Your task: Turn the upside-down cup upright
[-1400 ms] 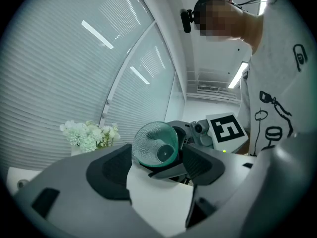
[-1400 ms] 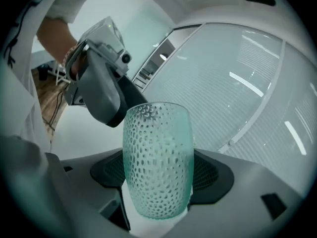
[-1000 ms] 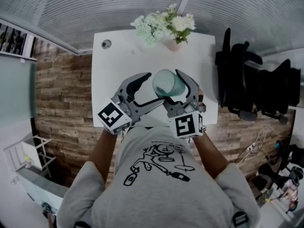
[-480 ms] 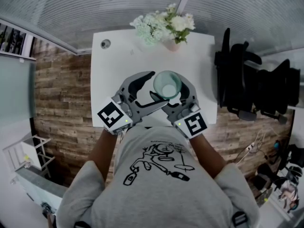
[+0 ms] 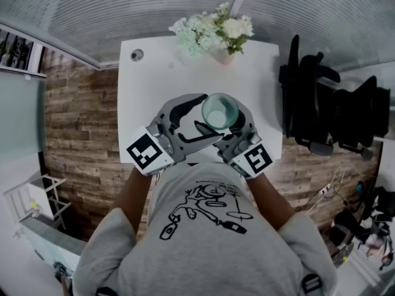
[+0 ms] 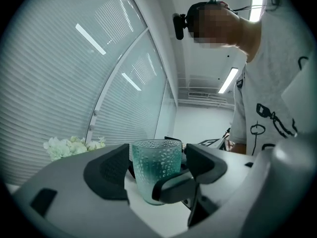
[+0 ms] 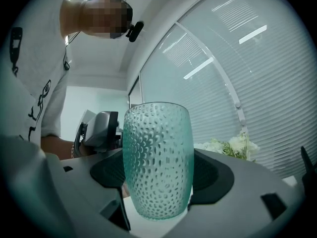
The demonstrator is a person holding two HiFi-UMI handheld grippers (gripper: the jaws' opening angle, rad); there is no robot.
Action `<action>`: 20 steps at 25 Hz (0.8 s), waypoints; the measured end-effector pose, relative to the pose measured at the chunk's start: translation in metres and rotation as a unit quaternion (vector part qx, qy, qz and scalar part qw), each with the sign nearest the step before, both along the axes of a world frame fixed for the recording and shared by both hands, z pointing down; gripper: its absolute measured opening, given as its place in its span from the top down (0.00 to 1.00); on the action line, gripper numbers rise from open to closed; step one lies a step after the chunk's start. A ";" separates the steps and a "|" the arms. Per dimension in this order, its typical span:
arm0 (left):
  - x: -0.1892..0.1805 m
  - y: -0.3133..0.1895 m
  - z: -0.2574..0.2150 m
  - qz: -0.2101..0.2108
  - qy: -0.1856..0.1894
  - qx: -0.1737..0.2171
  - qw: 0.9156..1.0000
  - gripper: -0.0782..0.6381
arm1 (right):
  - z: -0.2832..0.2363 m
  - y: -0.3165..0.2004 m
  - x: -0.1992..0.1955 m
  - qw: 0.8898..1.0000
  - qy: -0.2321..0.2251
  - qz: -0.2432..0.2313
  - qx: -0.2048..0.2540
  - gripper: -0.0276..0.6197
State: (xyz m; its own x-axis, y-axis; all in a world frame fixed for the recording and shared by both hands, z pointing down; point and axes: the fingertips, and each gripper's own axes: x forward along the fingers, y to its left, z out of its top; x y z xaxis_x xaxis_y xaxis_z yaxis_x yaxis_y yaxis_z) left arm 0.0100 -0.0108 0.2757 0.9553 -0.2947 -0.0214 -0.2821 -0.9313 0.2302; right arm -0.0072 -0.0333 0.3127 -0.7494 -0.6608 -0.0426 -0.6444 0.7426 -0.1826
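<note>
Right gripper view shows the right claw (image 7: 157, 181) closed on the cup (image 7: 156, 155), a dimpled green glass standing upright between its two pads, mouth up. By my reading the turn itself is finished and the step in hand is setting the cup down; whether its base already rests on the white table (image 5: 154, 82) beneath the claw I cannot tell. The next move calls for a level lowering, then parting the jaws evenly so neither pad drags the glass over. The left claw (image 6: 156, 172) is open and holds nothing, its jaws spread to either side of the cup at the right claw's tips, so it crowds the release and would do well to back off. A bunch of white flowers (image 5: 213, 31) stands well beyond the claw's tips, and black chairs (image 5: 315, 113) sit off to its right, clear of the table
</note>
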 end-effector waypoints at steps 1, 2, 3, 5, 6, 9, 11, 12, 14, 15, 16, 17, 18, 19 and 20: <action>0.000 0.000 0.000 0.001 -0.001 0.001 1.000 0.39 | 0.000 0.001 -0.001 1.000 0.001 -0.001 0.002 0.40; 0.000 0.001 -0.001 0.002 -0.003 0.001 1.000 0.39 | 0.001 0.001 -0.002 1.000 0.003 -0.003 0.004 0.40; 0.000 0.001 -0.001 0.003 -0.003 0.002 1.000 0.39 | 0.001 0.002 -0.003 1.000 0.006 -0.005 0.006 0.40; 0.000 0.001 -0.001 0.004 -0.004 0.002 1.000 0.41 | 0.002 0.002 -0.005 1.000 0.012 -0.008 0.011 0.40; -0.001 0.000 0.000 0.004 -0.005 0.002 1.000 0.42 | 0.003 0.002 -0.005 1.000 0.015 -0.009 0.011 0.40; -0.001 -0.002 0.004 0.003 -0.012 0.001 1.000 0.44 | 0.008 0.001 -0.006 1.000 0.019 -0.010 0.006 0.39; 0.000 -0.002 0.007 0.004 -0.020 0.002 1.000 0.44 | 0.012 0.001 -0.006 1.000 0.024 -0.012 0.002 0.39; 0.000 -0.003 0.008 0.004 -0.023 0.004 1.000 0.44 | 0.013 0.000 -0.006 1.000 0.026 -0.012 0.001 0.39; 0.001 -0.003 0.011 0.006 -0.029 0.006 1.000 0.44 | 0.017 -0.001 -0.006 0.999 0.035 -0.012 0.000 0.39; 0.001 -0.003 0.013 0.006 -0.032 0.007 0.999 0.44 | 0.019 -0.001 -0.006 0.999 0.040 -0.012 -0.001 0.39; 0.001 -0.003 0.015 0.007 -0.037 0.007 0.999 0.44 | 0.022 -0.001 -0.006 0.999 0.046 -0.013 -0.003 0.39; 0.001 -0.003 0.018 0.007 -0.042 0.008 0.999 0.44 | 0.025 -0.001 -0.006 0.999 0.051 -0.014 -0.006 0.39; 0.001 -0.003 0.021 0.007 -0.047 0.008 0.999 0.44 | 0.028 -0.002 -0.007 0.998 0.055 -0.015 -0.009 0.39; 0.001 -0.004 0.024 0.008 -0.052 0.009 0.999 0.44 | 0.031 -0.002 -0.007 0.998 0.058 -0.016 -0.012 0.39; 0.002 -0.004 0.027 0.009 -0.057 0.010 0.998 0.44 | 0.035 -0.003 -0.007 0.998 0.062 -0.017 -0.015 0.40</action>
State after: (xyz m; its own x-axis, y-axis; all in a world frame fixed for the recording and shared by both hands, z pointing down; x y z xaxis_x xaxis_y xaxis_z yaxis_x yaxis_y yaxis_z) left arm 0.0116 -0.0151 0.3029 0.9569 -0.2786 0.0825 -0.2892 -0.9404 0.1788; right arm -0.0142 -0.0361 0.3477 -0.7693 -0.6348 0.0722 -0.6384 0.7594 -0.1257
